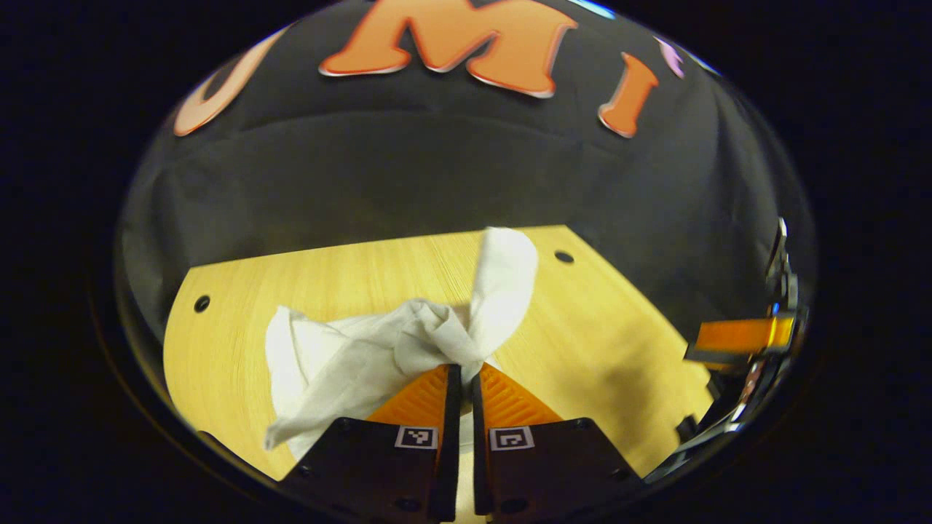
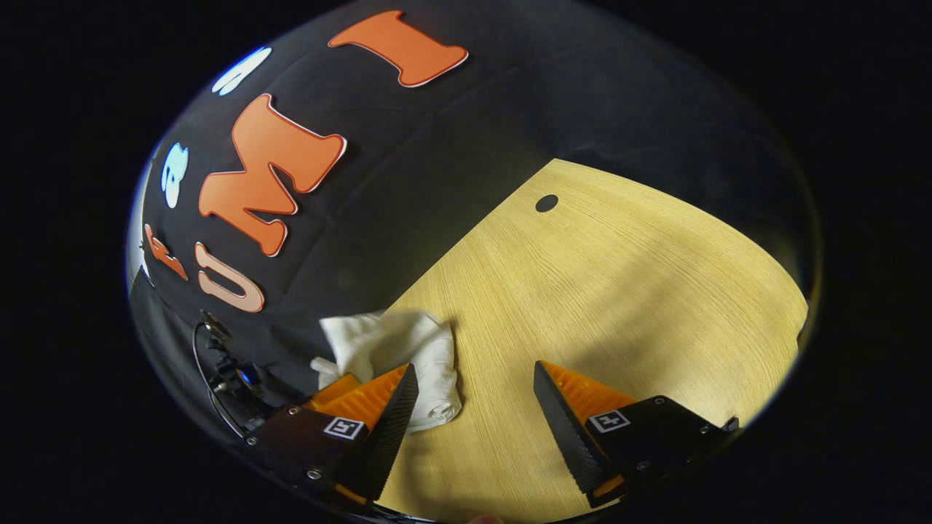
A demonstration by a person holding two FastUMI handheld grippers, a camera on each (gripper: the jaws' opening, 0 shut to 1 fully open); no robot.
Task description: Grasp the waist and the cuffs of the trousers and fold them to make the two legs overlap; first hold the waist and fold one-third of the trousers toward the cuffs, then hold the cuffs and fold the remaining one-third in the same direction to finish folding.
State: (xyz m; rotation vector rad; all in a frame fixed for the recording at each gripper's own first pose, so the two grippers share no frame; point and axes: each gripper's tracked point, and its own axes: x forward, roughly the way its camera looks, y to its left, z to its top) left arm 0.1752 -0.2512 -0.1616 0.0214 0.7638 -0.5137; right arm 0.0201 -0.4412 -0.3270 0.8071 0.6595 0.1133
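Note:
White trousers (image 1: 342, 356) lie crumpled on the wooden table (image 1: 597, 327), one end reaching toward the far edge. My left gripper (image 1: 463, 370) is shut on a bunched fold near their middle, the cloth pinched between both fingertips. In the right gripper view the trousers (image 2: 397, 346) are a small heap at the table's left edge, just beyond the left finger (image 2: 386, 404), which covers part of them. My right gripper (image 2: 475, 371) is open over bare wood, with nothing between its fingers. Its body (image 1: 735, 338) shows at the right edge of the left gripper view.
The table (image 2: 619, 291) has small round holes (image 1: 202, 303) (image 1: 563, 256) (image 2: 546, 203) near its far corners. Black cloth wall stands close behind the table. Some hardware with a cable (image 2: 226, 371) sits at the lower left of the right gripper view.

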